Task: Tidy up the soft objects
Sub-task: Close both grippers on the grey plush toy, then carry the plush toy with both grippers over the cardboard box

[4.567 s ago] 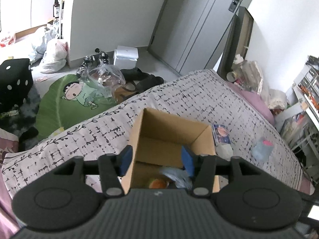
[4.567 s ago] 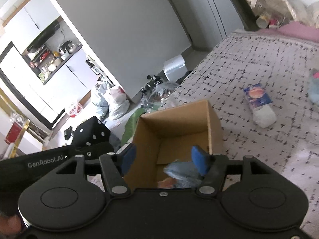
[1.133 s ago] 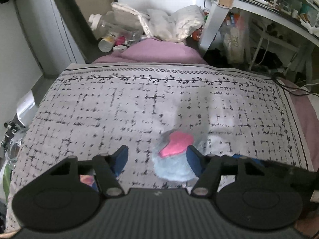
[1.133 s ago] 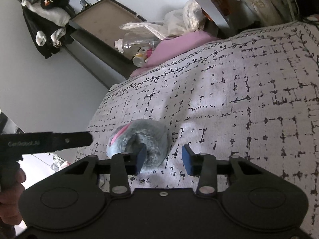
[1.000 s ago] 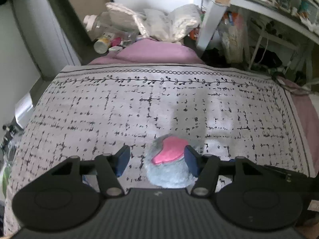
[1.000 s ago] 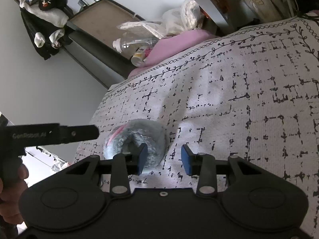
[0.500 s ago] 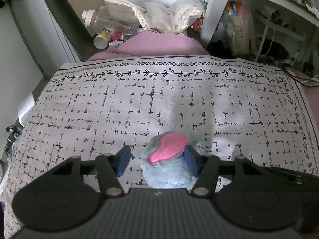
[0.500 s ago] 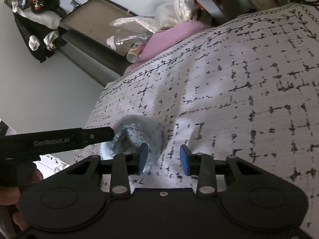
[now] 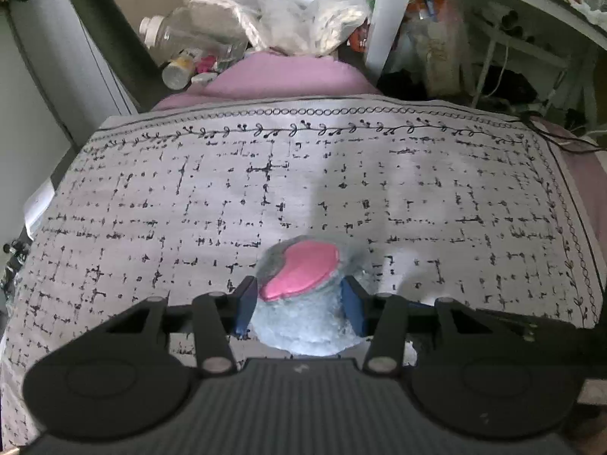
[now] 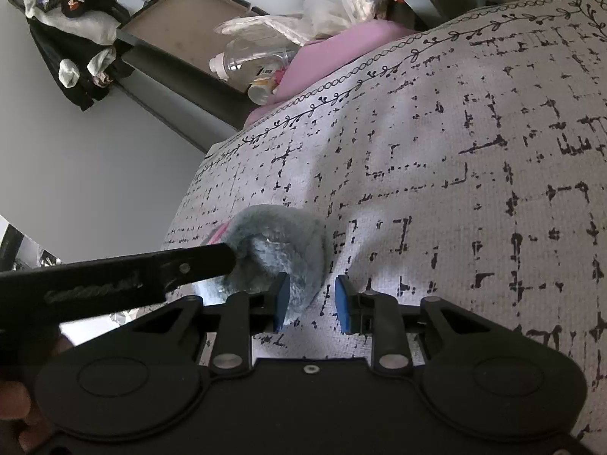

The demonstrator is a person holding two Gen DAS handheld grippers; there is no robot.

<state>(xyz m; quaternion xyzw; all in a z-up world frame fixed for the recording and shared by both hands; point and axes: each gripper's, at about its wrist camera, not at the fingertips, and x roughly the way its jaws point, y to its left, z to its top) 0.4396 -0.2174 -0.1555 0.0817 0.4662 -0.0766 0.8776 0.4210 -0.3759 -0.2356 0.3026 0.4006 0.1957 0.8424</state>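
Plush (image 9: 303, 314) (grey, pink patch) lies on the bed (image 9: 417, 189), gripped between left tool (image 9: 299, 305) pads; right tool (image 10: 312, 298) sits beside it, slightly parted, empty.

Ahead of both tools the patterned bedspread (image 9: 303, 174) lies flat and bare to its far edge, where a pink pillow (image 9: 280, 79), bottles (image 9: 189, 41) and bags (image 9: 334, 22) crowd the way, and a fluffy grey toy (image 9: 303, 318) fills the left gripper's (image 9: 299, 305) gap.

Patterned bedspread (image 9: 303, 174); grey plush toy (image 9: 299, 314) lies on it
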